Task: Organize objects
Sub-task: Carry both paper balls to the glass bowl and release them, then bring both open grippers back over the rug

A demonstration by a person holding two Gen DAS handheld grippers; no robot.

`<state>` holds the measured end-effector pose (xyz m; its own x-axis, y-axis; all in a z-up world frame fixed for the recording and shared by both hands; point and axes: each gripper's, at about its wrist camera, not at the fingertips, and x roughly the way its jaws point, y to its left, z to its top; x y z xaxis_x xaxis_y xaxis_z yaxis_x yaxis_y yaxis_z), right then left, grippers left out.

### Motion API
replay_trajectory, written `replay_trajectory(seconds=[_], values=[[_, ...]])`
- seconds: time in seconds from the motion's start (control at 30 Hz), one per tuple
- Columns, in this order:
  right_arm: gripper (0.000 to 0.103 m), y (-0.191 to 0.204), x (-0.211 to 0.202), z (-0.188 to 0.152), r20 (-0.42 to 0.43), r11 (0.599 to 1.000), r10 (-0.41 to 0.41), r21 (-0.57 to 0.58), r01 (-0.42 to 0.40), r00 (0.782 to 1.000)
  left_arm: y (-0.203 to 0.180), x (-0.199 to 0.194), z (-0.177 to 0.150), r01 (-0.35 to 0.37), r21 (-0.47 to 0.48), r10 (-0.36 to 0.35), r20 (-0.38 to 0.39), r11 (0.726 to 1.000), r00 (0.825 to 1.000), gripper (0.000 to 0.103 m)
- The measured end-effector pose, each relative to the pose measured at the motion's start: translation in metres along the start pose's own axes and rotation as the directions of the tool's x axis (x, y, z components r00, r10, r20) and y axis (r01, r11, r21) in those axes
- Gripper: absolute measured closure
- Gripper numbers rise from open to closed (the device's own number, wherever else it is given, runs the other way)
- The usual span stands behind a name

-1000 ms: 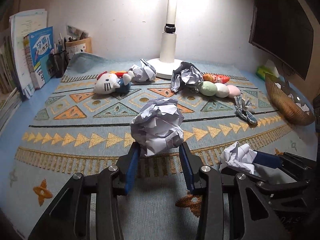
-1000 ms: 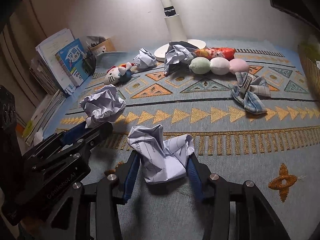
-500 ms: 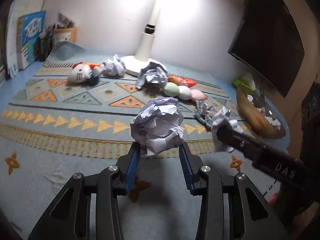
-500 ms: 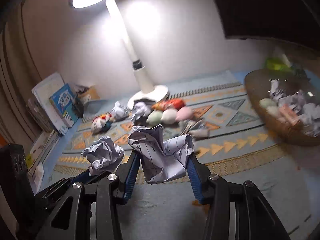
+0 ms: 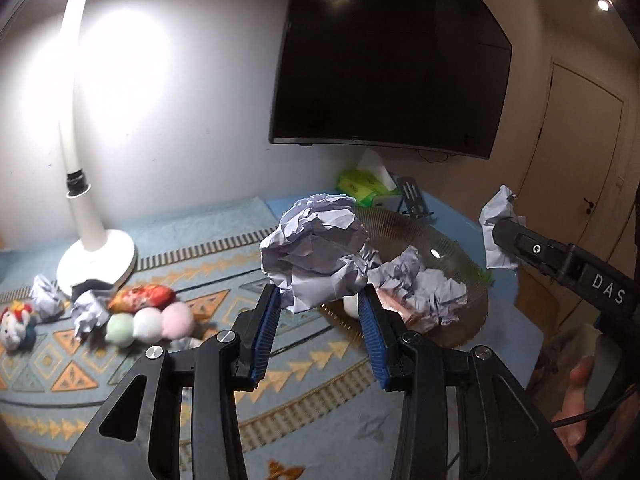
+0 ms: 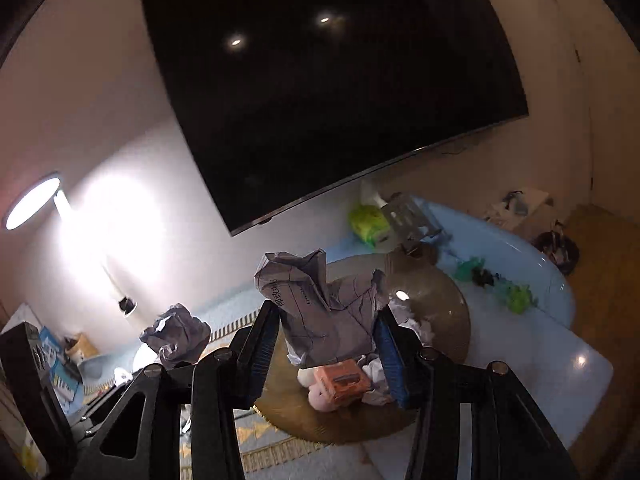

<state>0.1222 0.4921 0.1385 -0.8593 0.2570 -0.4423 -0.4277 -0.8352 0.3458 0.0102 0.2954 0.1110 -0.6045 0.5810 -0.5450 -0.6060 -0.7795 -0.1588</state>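
1. The left gripper (image 5: pixel 318 308) carries a crumpled paper ball (image 5: pixel 314 258) in the air, its jaws partly closed and pinching the lower sides of the wad between the blue pads (image 5: pixel 266 330). The ball hangs just in front of the woven basket (image 5: pixel 460 256), judging by the view, so it looks lined up for a drop.
2. The right gripper (image 6: pixel 326 344) holds a second crumpled sheet (image 6: pixel 324 312), printed with lines. Its jaws are set at a similar partial width, pressing the paper from both sides. It is raised directly over the basket (image 6: pixel 436 300).
3. The basket already contains crumpled paper (image 5: pixel 424 288), an orange item (image 6: pixel 340 380) and something pale pink, which suggests it is the collecting place.
4. Two more paper wads (image 5: pixel 86 312), a row of three soft balls (image 5: pixel 150 324), a red packet (image 5: pixel 140 296) and a small plush toy (image 5: pixel 14 326) lie on the patterned mat (image 5: pixel 224 272) near the lamp base (image 5: pixel 96 260), well apart from the basket, probably awaiting sorting.
5. A dark screen (image 5: pixel 384 56) hangs on the wall above the tabletop.
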Motion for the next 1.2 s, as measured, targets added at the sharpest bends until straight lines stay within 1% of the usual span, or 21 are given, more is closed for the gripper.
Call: replay_trajectory(seconds=[0.07,0.13,0.17,0.2,0.23,0.27,0.3,0.37,0.43,0.53,0.6,0.7,0.73,0.8,0.9,0.93,1.0,1.07,1.1,1.13,1.2], values=[[0.056,-0.009,0.01,0.004,-0.002,0.999,-0.023,0.033,0.023,1.0,-0.008,0.019,0.008,0.006,-0.015,-0.006,-0.001,1.0,1.0,0.066],[0.053,-0.014,0.023,0.006,-0.032,0.999,-0.023,0.038,0.024,0.999,-0.016,0.038,0.014,0.038,-0.024,-0.038,-0.011,0.999,0.999,0.065],[0.048,-0.016,0.031,0.008,-0.045,0.999,-0.022,0.034,0.023,0.999,-0.02,0.046,0.016,0.047,-0.023,-0.047,-0.017,0.999,0.999,0.064],[0.043,-0.02,0.033,0.009,-0.052,0.999,-0.01,0.037,0.012,0.999,-0.024,0.053,0.017,0.062,-0.022,-0.062,-0.018,0.998,0.998,0.06],[0.04,-0.023,0.033,0.009,-0.048,0.999,0.008,0.046,-0.005,0.999,-0.027,0.058,0.018,0.076,-0.021,-0.076,-0.019,0.997,0.997,0.039],[0.038,-0.027,0.028,0.007,-0.03,0.998,0.023,0.052,-0.021,0.999,-0.029,0.062,0.019,0.071,-0.021,-0.071,-0.021,0.997,0.997,0.024],[0.035,-0.03,0.024,0.005,-0.007,0.998,0.028,0.057,-0.028,1.0,-0.03,0.06,0.018,0.05,-0.026,-0.05,-0.002,0.998,0.999,0.006],[0.033,-0.032,0.018,0.002,0.017,0.998,0.022,0.06,-0.023,1.0,-0.028,0.047,0.013,0.038,-0.029,-0.036,0.075,0.999,0.997,0.003],[0.033,-0.031,0.019,0.0,0.0,0.997,0.03,0.066,-0.03,1.0,-0.026,0.038,0.01,0.034,-0.004,-0.034,0.078,0.999,0.996,0.003],[0.033,-0.026,0.013,-0.007,-0.013,0.992,0.113,0.061,-0.112,0.994,-0.017,0.024,0.003,-0.004,0.004,0.004,0.074,1.0,0.997,0.003],[0.033,-0.013,0.003,-0.015,-0.005,0.98,0.196,0.017,-0.196,0.981,-0.003,0.007,-0.002,-0.038,-0.042,0.042,0.088,0.998,0.995,0.003],[0.033,0.014,-0.008,-0.028,-0.024,0.953,0.296,-0.061,-0.297,0.955,0.026,-0.038,-0.014,-0.033,-0.158,0.06,0.171,0.987,0.983,0.001],[0.033,0.026,-0.011,-0.032,-0.037,0.941,0.326,-0.087,-0.328,0.945,0.035,-0.051,-0.017,-0.053,-0.182,0.089,0.194,0.982,0.977,0.001],[0.033,0.05,-0.014,-0.043,-0.067,0.91,0.386,-0.135,-0.392,0.92,0.052,-0.078,-0.025,-0.125,-0.216,0.174,0.23,0.968,0.958,0.001],[0.033,0.084,-0.004,-0.066,-0.142,0.872,0.444,-0.156,-0.463,0.885,0.085,-0.111,-0.041,-0.233,-0.276,0.301,0.242,0.933,0.922,0.001],[0.033,0.094,0.003,-0.075,-0.175,0.864,0.455,-0.152,-0.48,0.873,0.097,-0.116,-0.047,-0.275,-0.296,0.346,0.226,0.915,0.911,0.001],[0.033,0.112,0.021,-0.098,-0.251,0.857,0.455,-0.139,-0.497,0.854,0.124,-0.122,-0.064,-0.367,-0.337,0.44,0.172,0.867,0.881,0.001],[0.033,0.128,0.036,-0.123,-0.32,0.858,0.432,-0.143,-0.493,0.843,0.149,-0.125,-0.085,-0.461,-0.355,0.526,0.106,0.813,0.844,0.001],[0.033,0.136,0.043,-0.136,-0.35,0.86,0.415,-0.152,-0.488,0.84,0.161,-0.124,-0.096,-0.501,-0.354,0.555,0.064,0.79,0.829,0.001],[0.033,0.143,0.049,-0.148,-0.371,0.861,0.397,-0.166,-0.481,0.839,0.172,-0.122,-0.106,-0.534,-0.352,0.575,0.015,0.769,0.818,0.001],[0.033,0.153,0.059,-0.166,-0.402,0.865,0.351,-0.207,-0.458,0.845,0.19,-0.122,-0.124,-0.55,-0.369,0.58,-0.034,0.75,0.814,0.001]])
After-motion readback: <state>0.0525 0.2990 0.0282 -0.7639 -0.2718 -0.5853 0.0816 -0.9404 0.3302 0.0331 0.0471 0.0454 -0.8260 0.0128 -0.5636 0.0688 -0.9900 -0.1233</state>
